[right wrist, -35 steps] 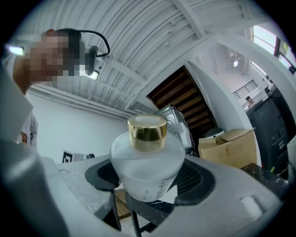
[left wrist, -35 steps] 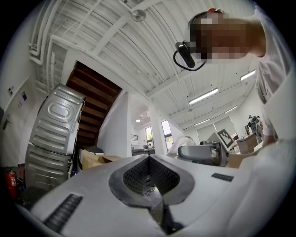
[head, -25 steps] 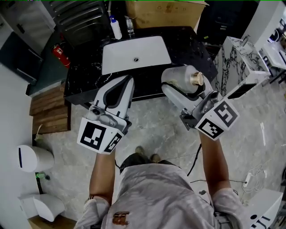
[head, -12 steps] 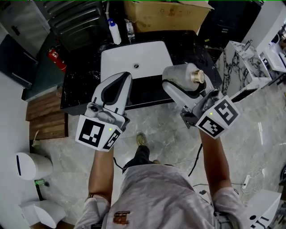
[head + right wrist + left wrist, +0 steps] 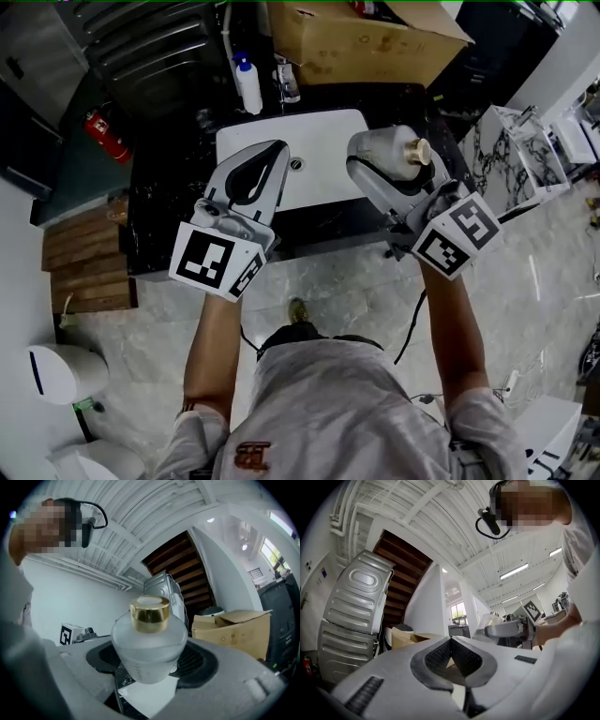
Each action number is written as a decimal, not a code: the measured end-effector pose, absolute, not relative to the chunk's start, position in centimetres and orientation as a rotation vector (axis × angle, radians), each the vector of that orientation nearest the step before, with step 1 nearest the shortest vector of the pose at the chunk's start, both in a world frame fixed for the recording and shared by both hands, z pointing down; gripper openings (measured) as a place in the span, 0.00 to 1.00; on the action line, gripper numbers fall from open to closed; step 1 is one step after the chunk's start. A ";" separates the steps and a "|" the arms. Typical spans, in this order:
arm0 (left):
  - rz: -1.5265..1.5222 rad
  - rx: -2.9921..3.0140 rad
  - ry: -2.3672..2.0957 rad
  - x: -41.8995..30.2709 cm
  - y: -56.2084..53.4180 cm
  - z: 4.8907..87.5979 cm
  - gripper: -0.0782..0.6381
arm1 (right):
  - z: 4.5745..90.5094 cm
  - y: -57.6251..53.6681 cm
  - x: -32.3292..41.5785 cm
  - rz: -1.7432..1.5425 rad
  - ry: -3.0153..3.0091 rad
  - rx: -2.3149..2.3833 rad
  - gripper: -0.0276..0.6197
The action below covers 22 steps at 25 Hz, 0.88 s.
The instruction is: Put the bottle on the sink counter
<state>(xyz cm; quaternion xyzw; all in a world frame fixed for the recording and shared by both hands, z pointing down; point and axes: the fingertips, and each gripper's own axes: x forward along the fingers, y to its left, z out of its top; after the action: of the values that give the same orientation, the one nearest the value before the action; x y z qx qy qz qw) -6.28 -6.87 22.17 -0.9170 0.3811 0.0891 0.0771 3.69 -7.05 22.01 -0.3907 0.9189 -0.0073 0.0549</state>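
Note:
A frosted glass bottle [image 5: 389,153] with a gold cap [image 5: 149,613] is held upright in my right gripper [image 5: 380,164], whose jaws are shut on its body. It hangs over the right part of the white sink basin [image 5: 323,131], set in the black marble counter [image 5: 173,173]. My left gripper [image 5: 265,159] is shut with nothing between its jaws [image 5: 450,656], hovering over the basin's left part. In the right gripper view the bottle [image 5: 149,651] fills the middle.
A white pump bottle [image 5: 247,82] and a clear small bottle [image 5: 287,80] stand on the counter behind the basin. A cardboard box [image 5: 361,37] sits further back. A red fire extinguisher [image 5: 101,133] and wooden steps [image 5: 84,253] are at the left. A marble-patterned unit [image 5: 525,150] is at the right.
The person has stepped forward: both grippers now hang over the sink basin instead of the counter's front edge. The bottle stays gripped in the right gripper.

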 end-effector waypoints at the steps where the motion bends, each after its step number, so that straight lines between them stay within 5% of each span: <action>1: 0.266 -2.756 1.136 -6.6 -7.9 22.3 0.11 | 22.0 -8.1 3.3 -0.018 2.792 -1.199 0.55; 22: 0.155 -2.786 1.232 -5.8 -25.2 27.7 0.11 | 28.9 -28.4 4.8 -0.092 2.908 -1.309 0.55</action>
<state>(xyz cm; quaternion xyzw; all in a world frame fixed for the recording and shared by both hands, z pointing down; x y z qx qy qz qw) -5.79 -25.25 27.65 -0.9125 0.4034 0.0508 0.0456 4.77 -28.45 28.89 -0.4101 0.9113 -0.0287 -0.0243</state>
